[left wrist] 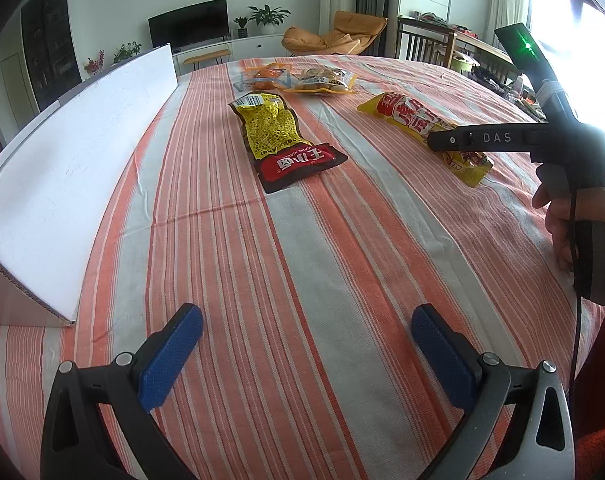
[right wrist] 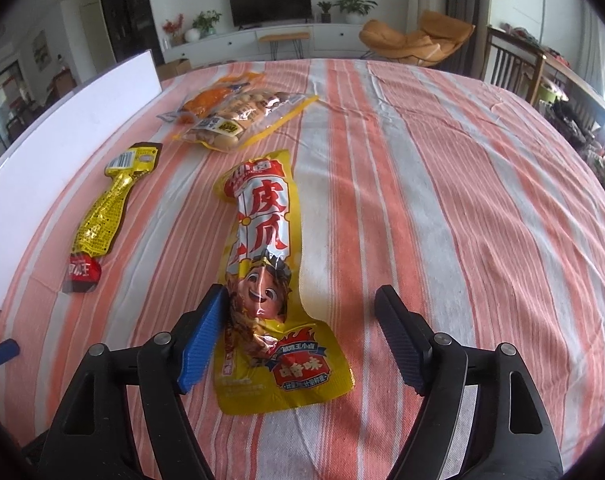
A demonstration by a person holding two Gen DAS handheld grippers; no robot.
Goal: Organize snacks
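A long yellow and red snack packet (right wrist: 266,276) lies on the striped tablecloth (right wrist: 442,208). My right gripper (right wrist: 302,332) is open around its near part, the left pad touching its edge, the right pad apart. It also shows in the left wrist view (left wrist: 426,136), with the right gripper above it. A yellow and dark red packet (left wrist: 280,140) lies mid-table, also in the right wrist view (right wrist: 102,216). A clear bag of round snacks (right wrist: 242,116) and an orange packet (right wrist: 210,100) lie farther back. My left gripper (left wrist: 306,344) is open and empty over bare cloth.
A white cardboard panel (left wrist: 74,152) stands along the table's left edge, also in the right wrist view (right wrist: 66,128). A hand (left wrist: 578,232) holds the right gripper's handle. A TV, plants, an orange chair and wooden chairs stand beyond the table.
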